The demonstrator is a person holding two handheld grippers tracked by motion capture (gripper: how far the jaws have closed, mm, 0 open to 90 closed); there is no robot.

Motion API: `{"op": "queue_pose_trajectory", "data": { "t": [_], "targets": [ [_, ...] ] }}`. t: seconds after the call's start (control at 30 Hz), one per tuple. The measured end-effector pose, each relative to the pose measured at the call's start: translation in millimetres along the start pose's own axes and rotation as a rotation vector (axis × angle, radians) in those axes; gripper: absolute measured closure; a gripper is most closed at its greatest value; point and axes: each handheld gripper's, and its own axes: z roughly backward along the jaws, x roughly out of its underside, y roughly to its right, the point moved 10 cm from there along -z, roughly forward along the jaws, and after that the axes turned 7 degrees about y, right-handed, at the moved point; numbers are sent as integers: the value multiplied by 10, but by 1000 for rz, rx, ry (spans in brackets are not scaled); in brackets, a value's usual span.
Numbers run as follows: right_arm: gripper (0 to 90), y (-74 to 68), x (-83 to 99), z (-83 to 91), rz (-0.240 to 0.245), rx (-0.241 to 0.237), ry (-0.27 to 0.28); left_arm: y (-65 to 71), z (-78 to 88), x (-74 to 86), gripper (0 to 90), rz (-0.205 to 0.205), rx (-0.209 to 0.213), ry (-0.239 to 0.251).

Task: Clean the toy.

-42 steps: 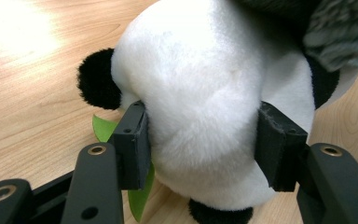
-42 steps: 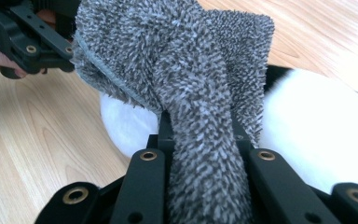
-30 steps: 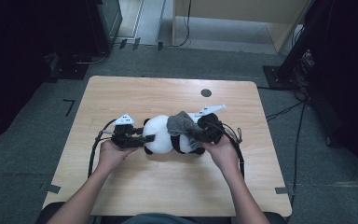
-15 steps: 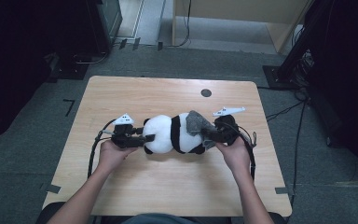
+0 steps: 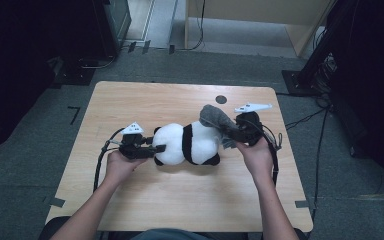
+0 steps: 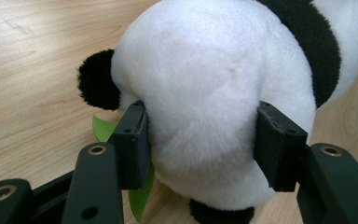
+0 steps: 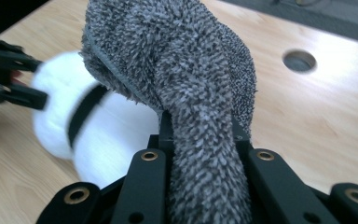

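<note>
**Both grippers gripping, panda and cloth**

The left gripper [image 6: 200, 140] has its jaws partly closed, pressing into the plush panda's [image 5: 187, 144] white head. The right gripper [image 7: 200, 154] clamps a grey fuzzy cloth [image 7: 191, 84], lifted over the panda's far end, perhaps brushing it. The panda lies mid-table [image 5: 180, 200], a green leaf [image 6: 140, 196] beneath.

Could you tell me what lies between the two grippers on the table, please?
The plush panda lies between them in the high view: the left gripper clamps its head, the right gripper grips a grey cloth over its rear.
</note>
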Motion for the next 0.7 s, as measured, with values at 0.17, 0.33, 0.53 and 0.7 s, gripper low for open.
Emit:
{"op": "queue_pose_trajectory", "data": {
  "t": [0.17, 0.33, 0.53, 0.7],
  "targets": [
    [768, -249, -138, -237, 55, -42, -15, 2, 1, 0, 438, 1, 3, 3],
    [767, -561, -241, -531, 86, -91, -36, 3, 0, -5, 438, 4, 3, 7],
    [767, -875, -287, -865, 120, -137, -69, 1, 2, -7, 436, -4, -1, 6],
    [766, -1074, -261, -1054, 138, -164, -99, -1, -2, -15, 436, -6, -2, 8]
  ]
}}
